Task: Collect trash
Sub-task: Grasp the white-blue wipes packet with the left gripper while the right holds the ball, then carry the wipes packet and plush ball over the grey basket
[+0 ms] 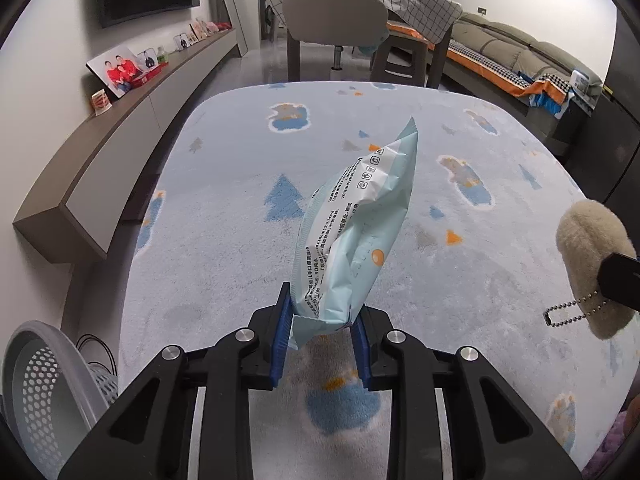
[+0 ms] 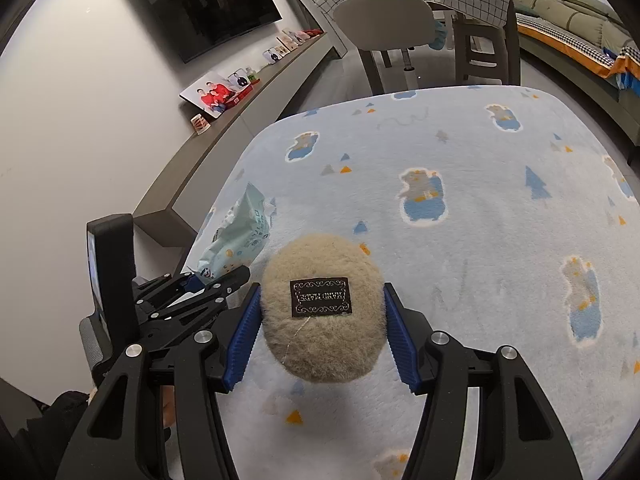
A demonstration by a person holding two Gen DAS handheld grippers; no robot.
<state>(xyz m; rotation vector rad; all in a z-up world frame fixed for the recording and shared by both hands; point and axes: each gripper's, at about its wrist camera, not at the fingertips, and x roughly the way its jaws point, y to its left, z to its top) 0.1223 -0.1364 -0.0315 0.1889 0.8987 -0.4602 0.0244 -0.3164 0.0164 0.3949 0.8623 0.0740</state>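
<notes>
My left gripper (image 1: 320, 328) is shut on the bottom edge of a pale mint wet-wipe packet (image 1: 356, 232), held upright above a blue patterned blanket (image 1: 224, 264). The packet also shows in the right wrist view (image 2: 236, 236), with the left gripper (image 2: 208, 280) below it. My right gripper (image 2: 322, 328) is shut on a round beige fluffy plush (image 2: 320, 308) with a dark label, held above the blanket (image 2: 480, 240). The plush and its ball chain also show at the right edge of the left wrist view (image 1: 592, 264).
A grey perforated bin (image 1: 44, 384) stands low at the left beside the blanket. A long wall shelf (image 1: 132, 120) with photos runs along the left. A chair (image 1: 336, 24), a table and a sofa (image 1: 520, 56) stand at the back.
</notes>
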